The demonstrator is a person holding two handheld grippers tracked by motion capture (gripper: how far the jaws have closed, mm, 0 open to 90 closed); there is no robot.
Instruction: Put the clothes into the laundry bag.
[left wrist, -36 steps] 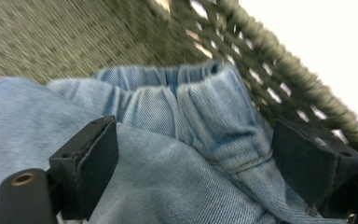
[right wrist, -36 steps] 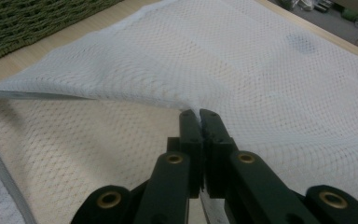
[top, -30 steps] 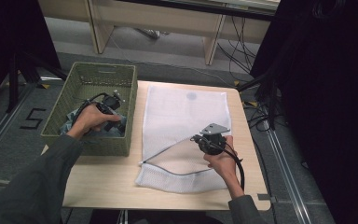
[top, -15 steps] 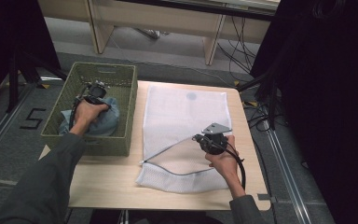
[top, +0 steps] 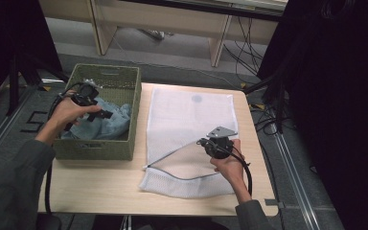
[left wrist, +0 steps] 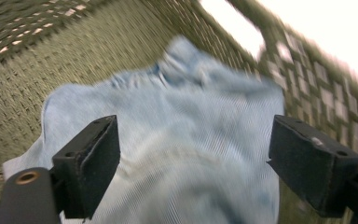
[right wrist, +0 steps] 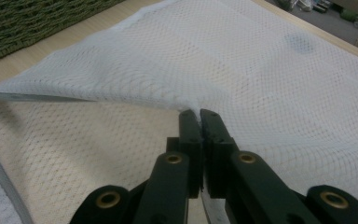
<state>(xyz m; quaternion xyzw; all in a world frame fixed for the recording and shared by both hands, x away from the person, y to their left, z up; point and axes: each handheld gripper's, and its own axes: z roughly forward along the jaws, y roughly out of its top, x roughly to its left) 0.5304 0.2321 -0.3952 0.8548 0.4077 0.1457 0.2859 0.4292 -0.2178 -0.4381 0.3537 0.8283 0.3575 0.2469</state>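
High view – left gripper [top: 106,114] fingers just reopened, empty, over denim [top: 106,125]; right gripper [top: 202,142] pinches mesh bag [top: 188,115].

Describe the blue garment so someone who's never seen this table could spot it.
On the light wooden table, find the olive-green woven basket at its left edge, beside the white mesh laundry bag. The crumpled pale-blue denim-like garment lies inside that basket, the only blue cloth there, under the open left gripper.
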